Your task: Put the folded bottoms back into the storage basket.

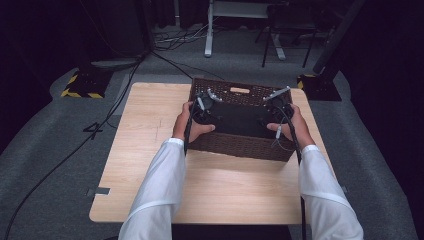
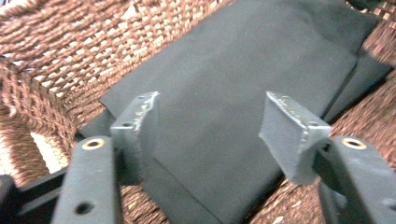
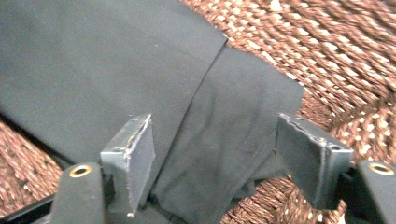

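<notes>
A lab or recording studio: black curtains, grey carpet (image 1: pixel 45 140), floor cables (image 1: pixel 60 160), hazard-taped stand bases (image 1: pixel 82 85), and 1 bare wooden desk (image 1: pixel 145 150).

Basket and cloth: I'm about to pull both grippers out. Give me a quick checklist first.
1. Cloth lies inside the basket: ok.
2. Left gripper jaws apart, pads off the cloth: ok.
3. Right gripper jaws apart over the cloth's edge, no pinch seen: ok.
4. Cloth lying flat and folded, no corner over the rim: ok in the high view, though the far corners are dark.
5. Basket fully on the table: ok.
6. Cables clear of the weave: cannot tell.
</notes>
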Action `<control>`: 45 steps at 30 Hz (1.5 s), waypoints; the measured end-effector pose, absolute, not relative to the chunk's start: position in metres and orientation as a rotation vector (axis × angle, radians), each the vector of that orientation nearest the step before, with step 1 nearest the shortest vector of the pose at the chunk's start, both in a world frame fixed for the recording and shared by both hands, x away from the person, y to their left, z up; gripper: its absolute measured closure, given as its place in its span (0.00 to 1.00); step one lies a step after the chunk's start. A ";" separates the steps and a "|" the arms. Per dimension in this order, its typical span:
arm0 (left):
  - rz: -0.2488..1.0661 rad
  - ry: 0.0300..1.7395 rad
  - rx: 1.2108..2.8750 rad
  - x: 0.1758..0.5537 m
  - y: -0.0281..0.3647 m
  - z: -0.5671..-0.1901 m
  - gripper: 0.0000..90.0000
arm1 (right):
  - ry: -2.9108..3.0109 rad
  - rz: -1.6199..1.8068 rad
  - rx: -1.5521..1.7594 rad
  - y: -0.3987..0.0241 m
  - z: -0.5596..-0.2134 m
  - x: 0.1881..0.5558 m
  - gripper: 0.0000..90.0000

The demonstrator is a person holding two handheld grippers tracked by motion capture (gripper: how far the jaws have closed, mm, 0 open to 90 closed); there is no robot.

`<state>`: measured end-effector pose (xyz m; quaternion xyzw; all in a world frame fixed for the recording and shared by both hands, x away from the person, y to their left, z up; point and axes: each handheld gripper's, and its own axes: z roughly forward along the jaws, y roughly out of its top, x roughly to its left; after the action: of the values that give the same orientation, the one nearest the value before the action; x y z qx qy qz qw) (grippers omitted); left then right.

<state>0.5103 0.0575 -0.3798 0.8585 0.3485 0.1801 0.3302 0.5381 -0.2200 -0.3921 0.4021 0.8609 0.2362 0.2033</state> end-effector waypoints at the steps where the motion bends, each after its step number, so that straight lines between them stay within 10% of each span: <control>1: 0.478 0.914 2.230 0.509 0.059 -0.379 0.39 | 2.394 0.689 1.136 -0.223 -0.391 0.537 0.32; 24: 0.485 0.768 2.199 0.476 0.068 -0.352 0.19 | 2.327 0.935 1.022 -0.243 -0.359 0.493 0.28; 45: 0.632 0.625 2.280 0.414 0.104 -0.346 0.22 | 2.279 0.987 0.857 -0.261 -0.342 0.425 0.28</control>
<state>0.4137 0.1043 -0.3459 0.8760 0.2403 0.2429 0.3404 0.4255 -0.2610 -0.3416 0.3154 0.8389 0.3634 0.2544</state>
